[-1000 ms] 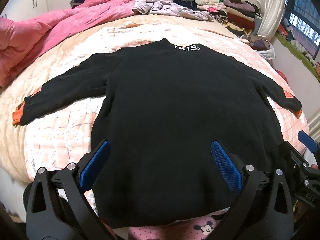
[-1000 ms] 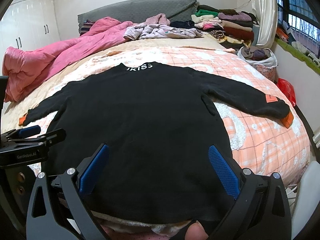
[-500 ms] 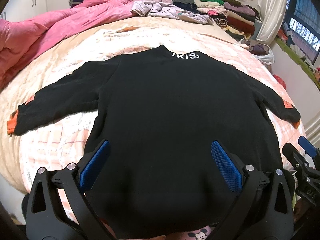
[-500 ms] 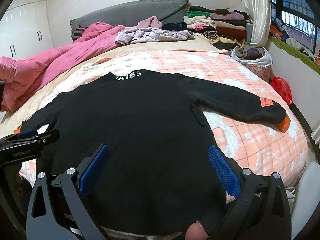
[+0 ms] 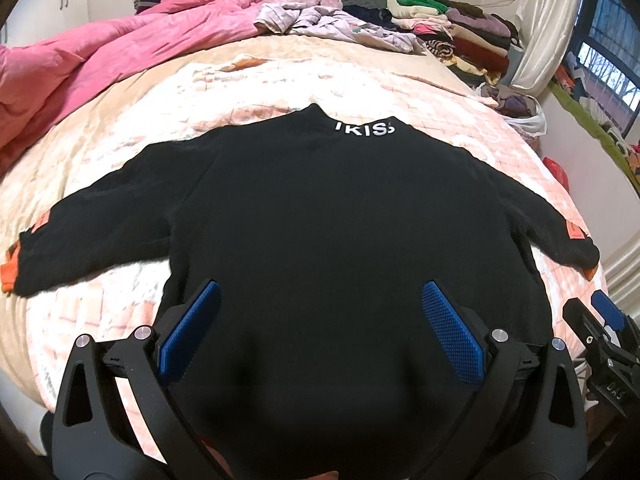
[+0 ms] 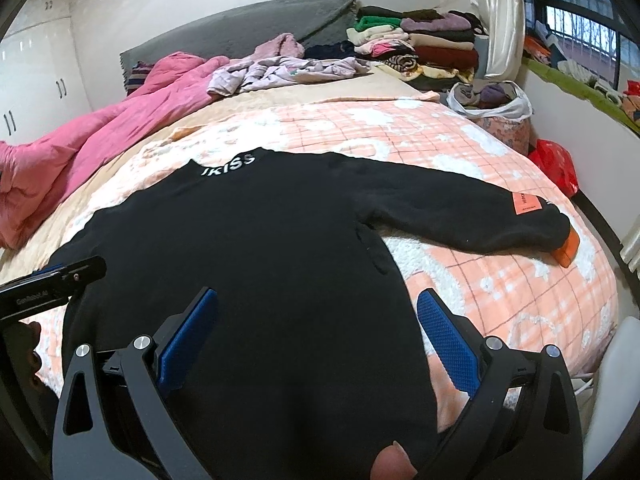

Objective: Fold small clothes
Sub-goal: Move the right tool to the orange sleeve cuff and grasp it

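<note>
A black long-sleeved sweater (image 5: 328, 216) with white letters at the collar lies flat on the bed, sleeves spread out, orange cuffs at both ends. It also shows in the right wrist view (image 6: 260, 248). My left gripper (image 5: 320, 320) is open and empty above the sweater's lower hem, left of middle. My right gripper (image 6: 316, 328) is open and empty above the hem toward the right side. Each gripper shows at the edge of the other's view.
The bed has a peach checked quilt (image 6: 500, 280). A pink duvet (image 5: 100, 64) is heaped at the back left. Loose lilac clothes (image 5: 332, 24) and a stack of folded clothes (image 6: 420, 48) lie at the headboard. A bag of clothes (image 6: 496, 116) stands right of the bed.
Both grippers have moved forward over the sweater's hem and stayed open. The sweater has not moved.
</note>
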### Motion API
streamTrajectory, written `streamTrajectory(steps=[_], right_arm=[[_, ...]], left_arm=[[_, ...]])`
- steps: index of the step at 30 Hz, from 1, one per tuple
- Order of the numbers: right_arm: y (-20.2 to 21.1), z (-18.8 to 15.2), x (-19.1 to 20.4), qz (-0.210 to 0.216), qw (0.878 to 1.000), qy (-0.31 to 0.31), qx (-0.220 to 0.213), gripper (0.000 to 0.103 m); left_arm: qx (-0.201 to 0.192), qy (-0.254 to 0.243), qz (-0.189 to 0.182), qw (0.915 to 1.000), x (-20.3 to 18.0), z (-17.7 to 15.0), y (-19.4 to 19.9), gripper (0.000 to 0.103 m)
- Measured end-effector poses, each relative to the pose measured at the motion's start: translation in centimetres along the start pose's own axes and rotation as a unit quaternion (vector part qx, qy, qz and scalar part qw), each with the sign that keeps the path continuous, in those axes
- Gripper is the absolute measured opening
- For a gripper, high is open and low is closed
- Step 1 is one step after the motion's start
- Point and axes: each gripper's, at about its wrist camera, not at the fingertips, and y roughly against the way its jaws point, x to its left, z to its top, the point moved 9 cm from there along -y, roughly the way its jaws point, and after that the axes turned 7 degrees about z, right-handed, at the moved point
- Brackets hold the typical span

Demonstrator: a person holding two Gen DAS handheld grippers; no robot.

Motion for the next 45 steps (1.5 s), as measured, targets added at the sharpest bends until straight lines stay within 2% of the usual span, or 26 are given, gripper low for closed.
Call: streamTrajectory(steps=[18, 31, 39, 41, 45], right_arm=[[-2.5, 2.3, -5.6, -0.033, 0.998, -0.058, -0.002, 0.099], [-3.8, 2.7, -12.3, -0.066, 0.988, -0.138, -0.002, 0.099], [-5.0, 1.9, -18.6, -0.086, 0.968, -0.235, 0.001, 0.099], [-5.4, 1.5, -20.6, -0.091, 0.959, -0.27, 0.002, 0.099], [-6.4, 1.1, -23.6, -0.072, 0.939, -0.335, -0.005, 0.099]], left_arm=[[0.011, -0.016, -0.023, 0.9995, -3.9, 3.5, -3.0, 0.095], [0.03, -0.017, -0.024, 0.9991, -5.7, 5.2, -6.8, 0.095], [0.042, -0.023, -0.015, 0.9988, -6.1, 5.2, -9.2, 0.095], [0.046, -0.021, -0.013, 0.9986, -6.1, 5.2, -9.8, 0.095], [0.049, -0.022, -0.01, 0.9985, -6.2, 5.2, -10.4, 0.095]])
